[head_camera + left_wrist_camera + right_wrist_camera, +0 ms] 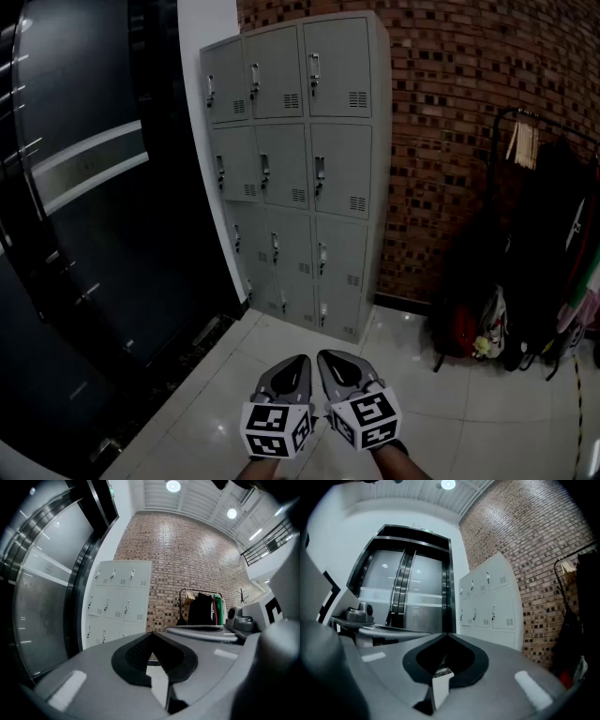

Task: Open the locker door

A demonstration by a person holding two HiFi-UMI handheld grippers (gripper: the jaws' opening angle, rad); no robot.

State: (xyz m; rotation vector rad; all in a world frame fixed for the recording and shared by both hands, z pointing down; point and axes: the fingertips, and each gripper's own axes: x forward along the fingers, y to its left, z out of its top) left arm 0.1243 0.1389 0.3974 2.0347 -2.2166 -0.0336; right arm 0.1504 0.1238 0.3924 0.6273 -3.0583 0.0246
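1. Head view: the locker cabinet (298, 178) stands against the brick wall (450, 112), well apart from the person across the tiled floor (234, 375); every door (339, 66) looks shut (so nothing is begun, I judge).
2. The left tool (298, 364) and right tool (328, 361) hang level, side by side, both clenched on nothing; the approach, the grip on a handle (320, 172) and the pull all remain.

1. We hold the left gripper (300, 360) and right gripper (324, 356) side by side, tips near each other.
2. The locker cabinet (295, 169) stands well ahead of both, against the brick wall (450, 112).
3. The glass doors (94, 206) lie ahead-left of the left gripper, beside the cabinet.
4. The clothes rack (548, 216) stands ahead-right of the right gripper, with bags (469, 328) on the floor (450, 403) beneath it.
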